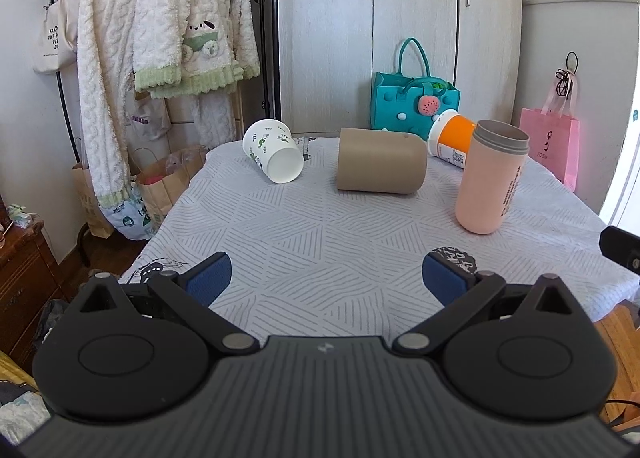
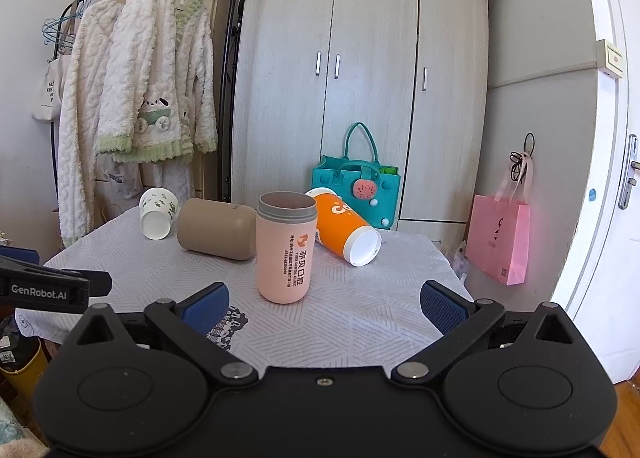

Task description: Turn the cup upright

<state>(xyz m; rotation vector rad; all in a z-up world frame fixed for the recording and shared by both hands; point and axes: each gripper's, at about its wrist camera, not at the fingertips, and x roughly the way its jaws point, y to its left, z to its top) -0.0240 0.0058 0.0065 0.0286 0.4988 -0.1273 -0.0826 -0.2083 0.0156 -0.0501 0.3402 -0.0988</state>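
A pink cup [image 1: 490, 178] [image 2: 285, 248] stands upright on the table, mouth up. A tan cup [image 1: 380, 166] [image 2: 216, 228] lies on its side. A white patterned paper cup [image 1: 274, 156] [image 2: 157, 213] lies on its side, mouth toward me. An orange cup [image 1: 452, 140] [image 2: 346, 226] lies on its side behind the pink one. My left gripper [image 1: 326, 280] is open and empty over the near table edge. My right gripper [image 2: 325, 308] is open and empty, just in front of the pink cup.
The table has a grey patterned cloth [image 1: 320, 226]. A teal bag [image 1: 412, 106] and a wardrobe [image 2: 360, 78] stand behind it. A pink bag [image 2: 498, 244] hangs at the right. A clothes rack with robes [image 1: 160, 38] and paper bags [image 1: 160, 186] stand at the left.
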